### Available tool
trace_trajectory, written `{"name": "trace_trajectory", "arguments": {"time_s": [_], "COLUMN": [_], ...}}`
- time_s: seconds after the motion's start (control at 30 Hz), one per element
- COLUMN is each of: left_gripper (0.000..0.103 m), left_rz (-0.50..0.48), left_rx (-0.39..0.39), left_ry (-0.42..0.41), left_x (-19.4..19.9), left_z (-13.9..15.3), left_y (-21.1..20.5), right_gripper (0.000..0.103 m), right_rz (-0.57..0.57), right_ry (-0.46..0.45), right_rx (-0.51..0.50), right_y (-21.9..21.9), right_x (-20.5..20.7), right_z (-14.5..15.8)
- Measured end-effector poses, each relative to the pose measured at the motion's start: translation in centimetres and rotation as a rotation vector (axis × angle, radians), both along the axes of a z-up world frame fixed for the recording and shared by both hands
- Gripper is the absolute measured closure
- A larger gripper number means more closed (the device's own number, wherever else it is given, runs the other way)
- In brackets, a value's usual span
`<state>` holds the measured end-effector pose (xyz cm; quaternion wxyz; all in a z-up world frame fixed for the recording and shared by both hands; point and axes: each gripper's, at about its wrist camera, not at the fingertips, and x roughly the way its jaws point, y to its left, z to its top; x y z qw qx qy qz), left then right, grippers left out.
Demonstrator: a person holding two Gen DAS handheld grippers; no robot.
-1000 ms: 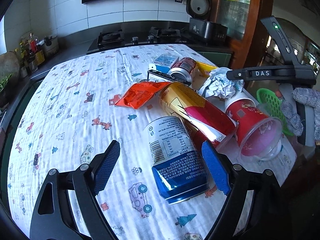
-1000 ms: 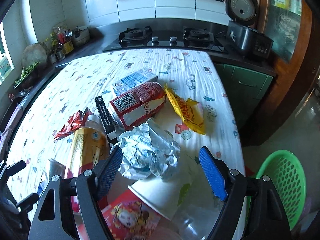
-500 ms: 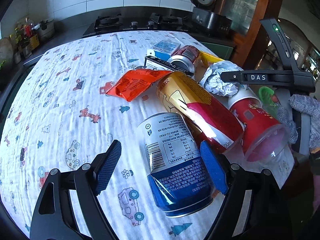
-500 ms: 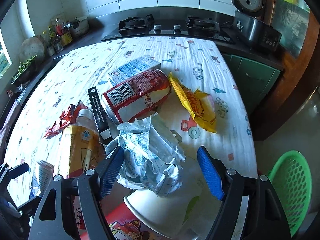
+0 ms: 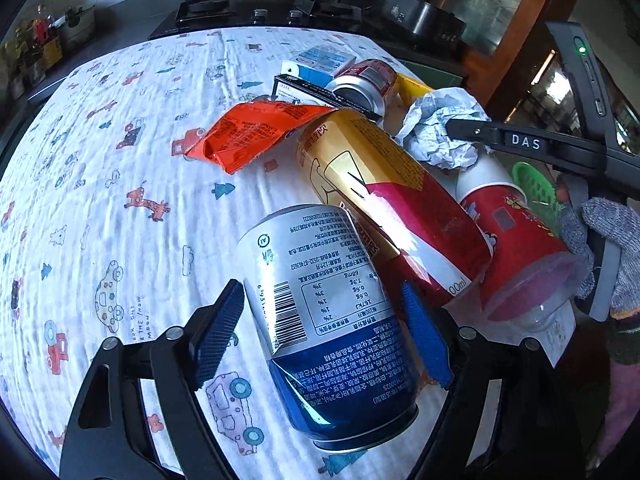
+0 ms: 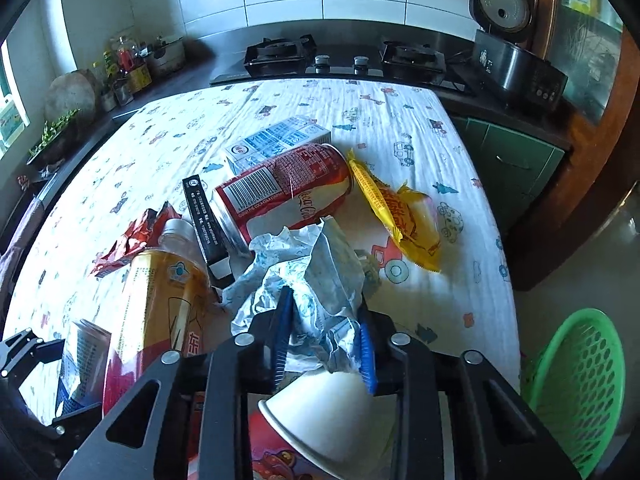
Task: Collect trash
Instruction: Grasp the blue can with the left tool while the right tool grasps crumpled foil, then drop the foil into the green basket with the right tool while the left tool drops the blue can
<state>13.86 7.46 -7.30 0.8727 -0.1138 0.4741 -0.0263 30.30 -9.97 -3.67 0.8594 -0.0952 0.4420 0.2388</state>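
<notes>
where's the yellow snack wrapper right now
In the right wrist view the yellow snack wrapper lies flat on the tablecloth, right of the red cola can, beyond the crumpled paper.

Two fisheye views, one from each wrist, look steeply down along gripper fingers at a cloth-covered desk (image 5: 120, 184) toward the stove (image 6: 348, 60). The left view sits close over a blue can (image 5: 332, 320); the right, nearer the desk's edge, over crumpled paper (image 6: 312, 280). Both share the yellow bottle (image 5: 392, 208), the paper and the green basket (image 6: 576, 384).
</notes>
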Motion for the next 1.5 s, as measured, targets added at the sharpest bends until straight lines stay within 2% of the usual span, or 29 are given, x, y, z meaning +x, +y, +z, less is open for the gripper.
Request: {"name": "trace_trajectory", "arguments": {"time_s": [0.1,0.37,0.6,0.73,0.97,1.2,1.43,1.5], "left_gripper": [0.03,0.032,0.032,0.032,0.032,0.032,0.032,0.032], "left_rz": [-0.001,-0.006,-0.026,-0.051,-0.143,-0.279,-0.397,-0.43], "left_rx": [-0.011,0.047,0.079,0.064,0.01,-0.032,-0.077,-0.087], "left_ry": [-0.002,-0.034,-0.106,-0.145,-0.206,-0.272,-0.301,-0.298], "left_x": [0.0,-1.4,-3.9,-5.0,-5.0,-2.7,1.2,2.4], "left_z": [-0.2,0.7,3.4,5.1,8.2,11.9,13.8,13.9], "left_y": [0.1,-0.9,-1.3,-1.7,-4.5,-10.3,-17.2,-19.4], "right_gripper": [0.078,0.079,0.079,0.079,0.079,0.079,0.077,0.073], "right_rz": [-0.001,-0.029,-0.088,-0.158,-0.31,-0.47,-0.538,-0.547], "right_ry": [-0.037,-0.097,-0.163,-0.188,-0.168,-0.1,-0.049,-0.036], "right_rx": [-0.003,0.075,0.099,0.079,-0.007,-0.047,-0.056,-0.042], "right_y": [-0.2,-2.5,-6.3,-9.4,-16.5,-24.2,-28.7,-29.5], "right_x": [-0.8,-3.2,-5.8,-6.7,-7.0,-6.4,-6.1,-5.8], "right_z": [0.9,4.5,7.4,7.7,5.4,2.1,-0.8,-1.4]}}
